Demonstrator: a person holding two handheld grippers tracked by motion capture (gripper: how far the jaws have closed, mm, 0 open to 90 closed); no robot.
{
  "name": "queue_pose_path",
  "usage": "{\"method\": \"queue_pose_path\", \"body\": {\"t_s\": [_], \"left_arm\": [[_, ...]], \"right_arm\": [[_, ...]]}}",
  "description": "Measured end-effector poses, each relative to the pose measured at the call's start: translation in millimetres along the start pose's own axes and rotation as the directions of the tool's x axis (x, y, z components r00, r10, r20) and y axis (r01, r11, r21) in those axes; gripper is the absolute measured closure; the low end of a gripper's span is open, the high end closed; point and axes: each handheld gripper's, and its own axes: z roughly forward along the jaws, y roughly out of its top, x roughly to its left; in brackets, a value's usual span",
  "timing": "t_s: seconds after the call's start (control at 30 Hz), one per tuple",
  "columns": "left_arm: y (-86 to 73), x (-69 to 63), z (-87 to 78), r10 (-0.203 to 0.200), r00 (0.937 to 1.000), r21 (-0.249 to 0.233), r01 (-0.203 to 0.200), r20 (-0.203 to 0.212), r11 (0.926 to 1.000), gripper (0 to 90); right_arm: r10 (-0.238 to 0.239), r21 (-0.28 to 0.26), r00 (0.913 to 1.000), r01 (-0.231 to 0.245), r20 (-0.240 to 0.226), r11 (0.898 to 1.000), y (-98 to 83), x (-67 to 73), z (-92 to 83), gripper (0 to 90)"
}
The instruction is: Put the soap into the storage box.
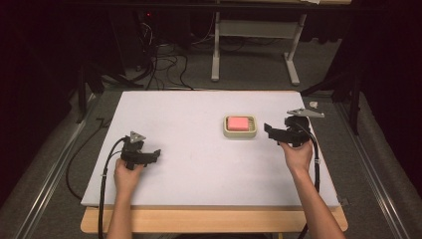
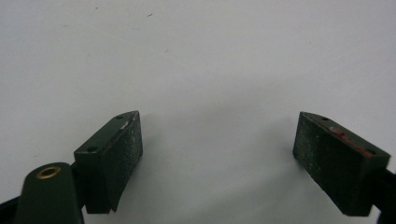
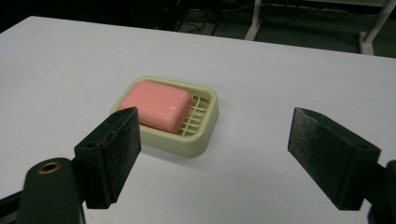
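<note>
Soap (image 3: 156,105) sits in dish (image 3: 205,135), right claw (image 3: 215,158) near, nothing between.

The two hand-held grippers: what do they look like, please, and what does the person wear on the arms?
Each hand-held gripper, left and right, is black, with a grey three-cornered plate on top and a black cable trailing behind. The jaws are dark blocks with rough flat pads; a brass-coloured ring sits near one jaw. The forearms are bare; no sleeves are visible.

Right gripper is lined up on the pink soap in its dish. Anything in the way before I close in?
Nothing visible. The right gripper, jaws wide open, faces the pink soap bar across bare white tabletop. The soap lies inside the beige dish, whose raised rim surrounds it.
</note>
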Motion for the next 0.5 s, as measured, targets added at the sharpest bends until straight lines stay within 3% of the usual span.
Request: {"method": "queue_pose_path", "body": {"t_s": [0.5], "left_arm": [[0.0,0.0,0.0,0.0,1.0,0.0,0.0,0.0,1.0,16.2]], "right_arm": [[0.015,-0.021,0.9999,-0.015,0.003,1.0,-16.2,-5.4,-13.6,18.2]]}}
